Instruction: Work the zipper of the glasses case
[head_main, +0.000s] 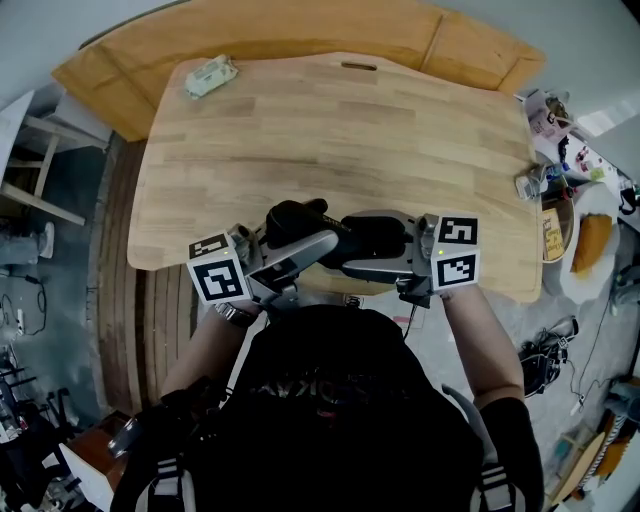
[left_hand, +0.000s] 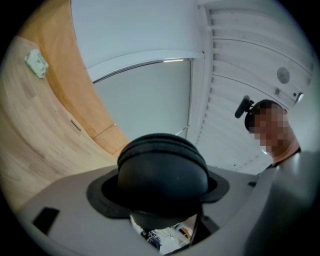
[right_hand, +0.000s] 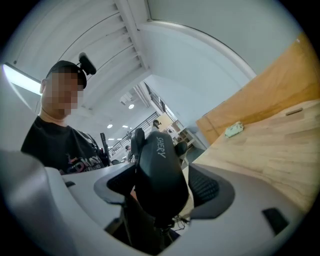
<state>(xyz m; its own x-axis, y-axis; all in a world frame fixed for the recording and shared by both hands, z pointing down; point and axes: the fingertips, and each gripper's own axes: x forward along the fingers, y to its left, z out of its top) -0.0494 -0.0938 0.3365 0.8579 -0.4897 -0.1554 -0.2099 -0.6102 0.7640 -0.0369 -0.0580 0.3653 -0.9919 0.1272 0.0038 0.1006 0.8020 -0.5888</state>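
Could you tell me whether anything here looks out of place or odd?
Nothing looks spilled or damaged. The case is off the table, up between the left tool and right tool at its near edge. A pale crumpled packet lies alone at the far left corner.

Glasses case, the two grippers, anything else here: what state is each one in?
glasses case: closed, halves together along the visible end.
left gripper: shut on the case's end.
right gripper: open, case between its jaws with a gap on one side.
pale packet: lying flat, far corner of the table.
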